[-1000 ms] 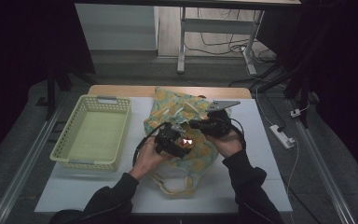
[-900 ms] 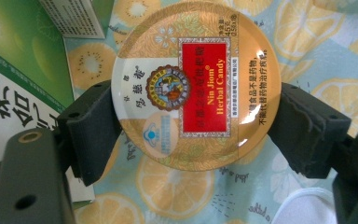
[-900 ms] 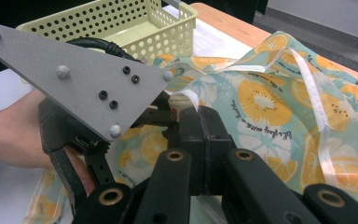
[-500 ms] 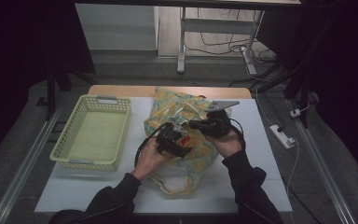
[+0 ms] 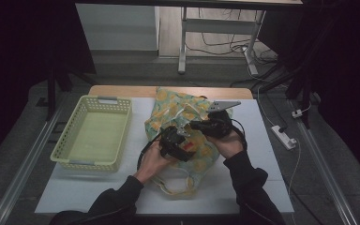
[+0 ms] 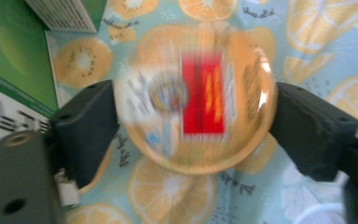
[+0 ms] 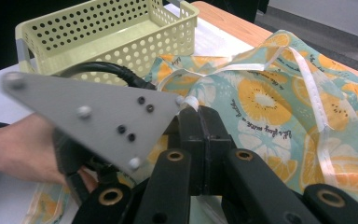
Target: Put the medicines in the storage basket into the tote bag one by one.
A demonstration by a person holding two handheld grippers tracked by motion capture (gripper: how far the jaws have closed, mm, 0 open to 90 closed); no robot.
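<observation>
High view: a white table (image 5: 243, 187) carries a yellow perforated basket (image 5: 92, 133) at the left and a fruit-print cloth bag (image 5: 178, 110) at centre. Basket interior looks bare; its floor shows plain pale green-yellow. Bag lies flat and crumpled, mouth toward the far side, white tape handles trailing at the near edge. Both hands work over the bag's middle. Left gripper (image 5: 180, 143) sits over the bag beside a red-labelled item. Left gripper view: jaws stand wide on either side of a round tub (image 6: 196, 102) with a red label, blurred, lying on the bag's orange-slice print; jaws have just been opening, and whether the pads still press on the tub's sides cannot be told through the blur. Green-and-white box (image 6: 14, 70) lies at the left edge of that view, also on the cloth. Right gripper (image 5: 198, 124) rests just beyond the left one, its grey plate toward the far side. Right gripper view: jaws closed together and pinching a fold of the bag (image 7: 270, 98) near a white tape; the left gripper's grey plate (image 7: 93, 112) and the basket (image 7: 107, 32) show beyond.
</observation>
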